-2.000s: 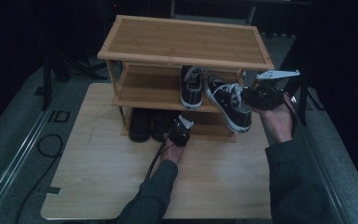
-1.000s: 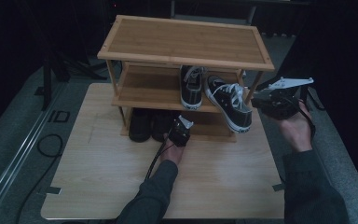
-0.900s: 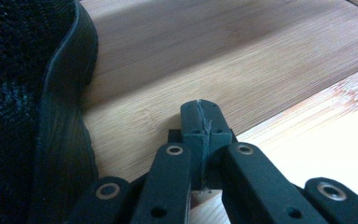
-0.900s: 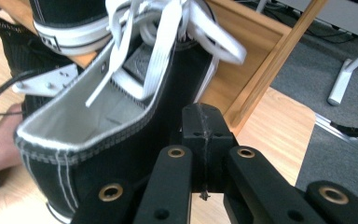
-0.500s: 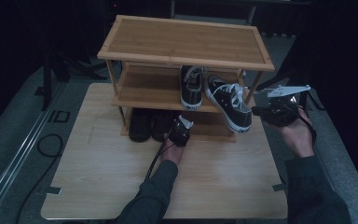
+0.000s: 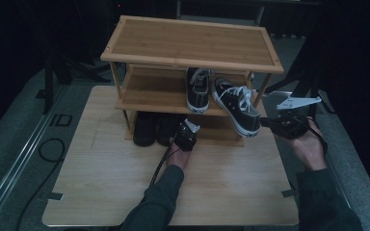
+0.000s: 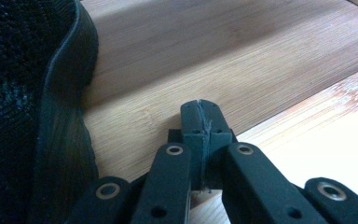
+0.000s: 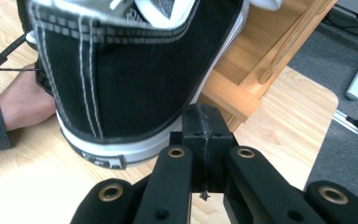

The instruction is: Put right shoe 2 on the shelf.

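Note:
A black-and-white sneaker (image 6: pixel 236 108) lies on the rack's middle shelf (image 6: pixel 149 94) with its heel hanging past the front edge. Its mate (image 6: pixel 197 91) stands further in beside it. My right gripper (image 6: pixel 266 123) is shut and empty, its tip at the overhanging heel. In the right gripper view the shut jaws (image 8: pixel 204 116) sit just below the heel's white sole (image 8: pixel 121 84); I cannot tell whether they touch. My left gripper (image 6: pixel 187 130) is shut and empty, low at the bottom shelf. Its jaws (image 7: pixel 200 112) point over the shelf boards beside a black knit shoe (image 7: pixel 28 116).
The bamboo rack (image 6: pixel 192 43) has three levels and a bare top board. Two black shoes (image 6: pixel 147 129) stand on the bottom shelf at the left. The rack stands on a light wooden board (image 6: pixel 101 183) with grey floor around it. A cable (image 6: pixel 43 149) lies on the floor at left.
My right hand has sunk a little beside the overhanging sneaker's heel. The left hand and both sneakers have stayed where they were.

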Demonstrator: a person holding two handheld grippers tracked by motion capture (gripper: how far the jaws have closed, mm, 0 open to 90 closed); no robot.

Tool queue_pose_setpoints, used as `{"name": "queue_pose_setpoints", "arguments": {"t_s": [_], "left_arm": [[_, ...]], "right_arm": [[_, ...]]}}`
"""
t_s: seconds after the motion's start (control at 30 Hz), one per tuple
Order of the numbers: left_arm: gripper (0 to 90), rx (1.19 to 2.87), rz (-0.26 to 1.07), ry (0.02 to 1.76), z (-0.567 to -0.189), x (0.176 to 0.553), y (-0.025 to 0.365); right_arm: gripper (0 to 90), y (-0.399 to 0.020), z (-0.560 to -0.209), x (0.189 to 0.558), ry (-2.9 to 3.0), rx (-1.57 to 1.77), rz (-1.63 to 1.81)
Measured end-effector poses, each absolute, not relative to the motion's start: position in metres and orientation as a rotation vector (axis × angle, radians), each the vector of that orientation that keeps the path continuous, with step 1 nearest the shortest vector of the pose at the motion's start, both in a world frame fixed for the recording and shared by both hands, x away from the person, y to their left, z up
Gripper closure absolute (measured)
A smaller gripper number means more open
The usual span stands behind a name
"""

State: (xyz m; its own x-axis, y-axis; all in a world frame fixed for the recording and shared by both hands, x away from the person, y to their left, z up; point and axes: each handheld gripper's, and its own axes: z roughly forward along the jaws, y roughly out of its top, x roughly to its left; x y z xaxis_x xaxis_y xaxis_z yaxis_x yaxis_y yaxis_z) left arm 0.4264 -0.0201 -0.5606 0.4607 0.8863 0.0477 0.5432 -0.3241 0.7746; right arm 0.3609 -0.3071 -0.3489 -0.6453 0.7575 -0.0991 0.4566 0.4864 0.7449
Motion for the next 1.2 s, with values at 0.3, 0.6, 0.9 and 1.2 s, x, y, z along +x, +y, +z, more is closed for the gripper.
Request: {"name": "queue_pose_setpoints", "arguments": {"t_s": [0.3, 0.6, 0.9, 1.2], "left_arm": [[89.8, 1.999, 0.623, 1.191, -0.561, 0.426, -0.021], [89.8, 1.998, 0.622, 1.191, -0.561, 0.426, -0.020], [89.8, 1.997, 0.620, 1.192, -0.561, 0.426, -0.020], [89.8, 1.999, 0.621, 1.192, -0.561, 0.426, -0.020]], "right_arm": [[90.0, -0.314, -0.362, 0.351, 2.318, 1.024, 1.012], [90.0, -0.320, -0.369, 0.338, 2.316, 1.020, 1.033], [90.0, -0.315, -0.368, 0.320, 2.331, 0.947, 1.056], [90.0, -0.308, -0.365, 0.312, 2.332, 0.906, 1.080]]}}
